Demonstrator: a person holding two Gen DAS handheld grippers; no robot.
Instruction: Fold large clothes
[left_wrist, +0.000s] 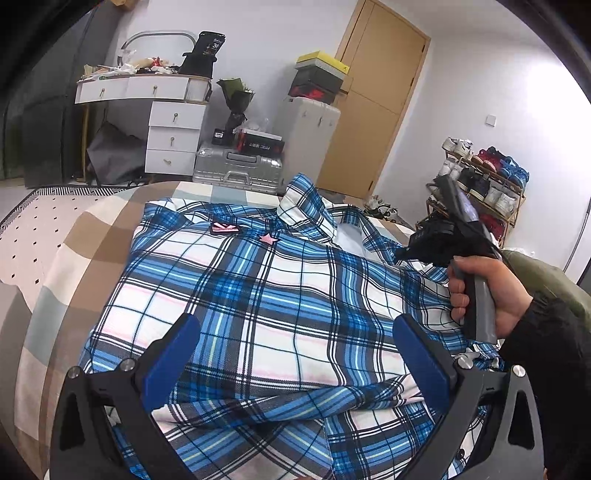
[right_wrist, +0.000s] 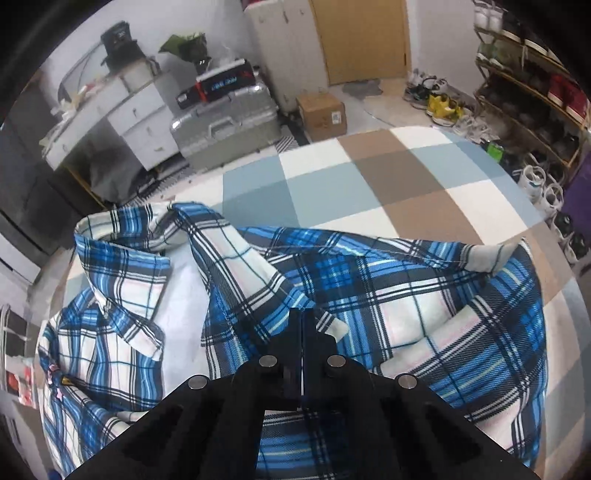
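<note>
Here a big blue and white checked shirt (left_wrist: 266, 295) lies spread out on a bed (left_wrist: 74, 251) with a cover of brown, white and pale blue squares. In the left wrist view the shirt fills the middle and bottom of the frame, with its collar (left_wrist: 306, 206) sticking up near the top middle and a small pink star (left_wrist: 268, 239) sewn just below it.

The left gripper (left_wrist: 295, 354) is at the bottom of that frame, its two blue fingers (left_wrist: 173, 350) spread wide over the shirt with nothing pinched between them.

At the right edge, a hand (left_wrist: 491, 295) in a dark sleeve holds the handle of the right gripper (right_wrist: 302, 325). In the right wrist view its jaws are pressed tight together at the bottom middle, right at a fold of the shirt. Whether cloth is caught between them is hard to tell.

A silver suitcase (left_wrist: 236, 166) sits on the floor behind the bed.
</note>
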